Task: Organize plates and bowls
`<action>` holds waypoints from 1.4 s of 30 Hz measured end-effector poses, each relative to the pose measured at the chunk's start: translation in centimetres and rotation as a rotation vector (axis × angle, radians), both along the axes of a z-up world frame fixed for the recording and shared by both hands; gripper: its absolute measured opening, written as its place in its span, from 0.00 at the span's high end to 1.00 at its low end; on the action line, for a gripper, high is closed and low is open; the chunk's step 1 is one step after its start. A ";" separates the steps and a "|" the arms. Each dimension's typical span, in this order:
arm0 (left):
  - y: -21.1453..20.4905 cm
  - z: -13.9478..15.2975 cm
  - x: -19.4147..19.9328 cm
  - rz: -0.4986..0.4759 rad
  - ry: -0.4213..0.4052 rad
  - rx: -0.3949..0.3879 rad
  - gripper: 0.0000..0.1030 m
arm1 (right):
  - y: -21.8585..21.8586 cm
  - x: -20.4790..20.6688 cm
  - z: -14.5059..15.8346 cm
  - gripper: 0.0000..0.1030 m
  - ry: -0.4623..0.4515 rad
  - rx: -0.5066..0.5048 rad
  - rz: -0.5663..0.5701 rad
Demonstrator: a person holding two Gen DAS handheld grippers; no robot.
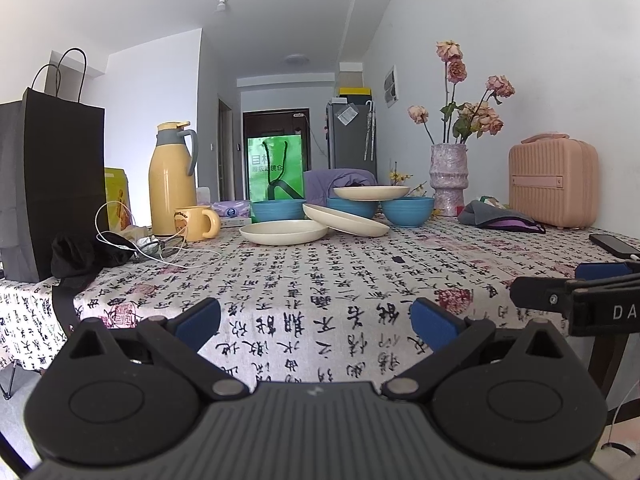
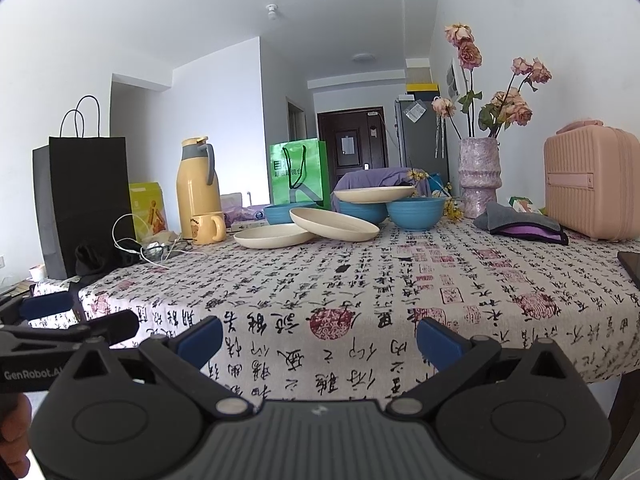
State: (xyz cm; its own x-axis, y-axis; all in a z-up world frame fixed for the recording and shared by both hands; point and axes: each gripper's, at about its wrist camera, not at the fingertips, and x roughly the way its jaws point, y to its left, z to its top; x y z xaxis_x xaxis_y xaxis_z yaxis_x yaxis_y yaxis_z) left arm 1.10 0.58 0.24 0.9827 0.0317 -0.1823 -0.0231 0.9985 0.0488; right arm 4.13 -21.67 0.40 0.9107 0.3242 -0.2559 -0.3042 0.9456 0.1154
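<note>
At the far side of the table lie three cream plates and three blue bowls. One cream plate lies flat; a second plate leans tilted on its rim. The third plate rests across two blue bowls; another bowl stands behind on the left. My left gripper and right gripper both hover open and empty at the table's near edge, far from the dishes. The right gripper shows at the right edge of the left wrist view.
On the table's left stand a black paper bag, a yellow thermos, a yellow mug and tangled white cables. A vase of dried roses, a pink case, a grey cloth and a phone sit right.
</note>
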 end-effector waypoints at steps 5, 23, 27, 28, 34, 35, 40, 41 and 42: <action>0.5 1.5 2.3 0.028 -0.011 0.019 0.00 | 0.0 1.7 1.0 0.00 -0.035 0.007 -0.020; 1.6 5.5 14.2 0.058 0.064 0.018 0.00 | -0.4 13.9 5.8 0.00 -0.069 0.030 -0.055; 1.4 6.3 17.4 0.072 0.063 0.028 0.00 | -0.5 17.4 6.5 0.00 -0.073 0.047 -0.054; 1.4 6.4 18.1 0.077 0.063 0.032 0.00 | -0.6 18.3 6.7 0.00 -0.073 0.048 -0.057; 1.2 7.7 23.4 0.083 0.057 0.036 0.00 | -1.1 24.2 7.8 0.00 -0.070 0.052 -0.074; 1.0 7.9 24.4 0.081 0.053 0.036 0.00 | -1.3 25.1 7.9 0.00 -0.068 0.048 -0.076; 0.4 9.0 29.4 0.055 0.041 0.018 0.00 | -2.0 30.6 8.8 0.00 -0.070 0.025 -0.093; 0.2 9.2 30.4 0.050 0.041 0.015 0.00 | -2.1 31.6 8.9 0.00 -0.067 0.019 -0.091; 0.1 9.4 31.4 0.045 0.041 0.013 0.00 | -2.3 32.8 8.9 0.00 -0.059 0.011 -0.089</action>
State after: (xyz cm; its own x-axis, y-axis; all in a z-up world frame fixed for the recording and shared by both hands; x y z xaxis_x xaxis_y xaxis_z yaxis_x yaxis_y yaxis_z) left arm 32.53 0.67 9.63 0.9720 0.0787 -0.2216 -0.0661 0.9958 0.0639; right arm 36.97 -23.93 9.33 0.9493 0.2440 -0.1982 -0.2256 0.9679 0.1108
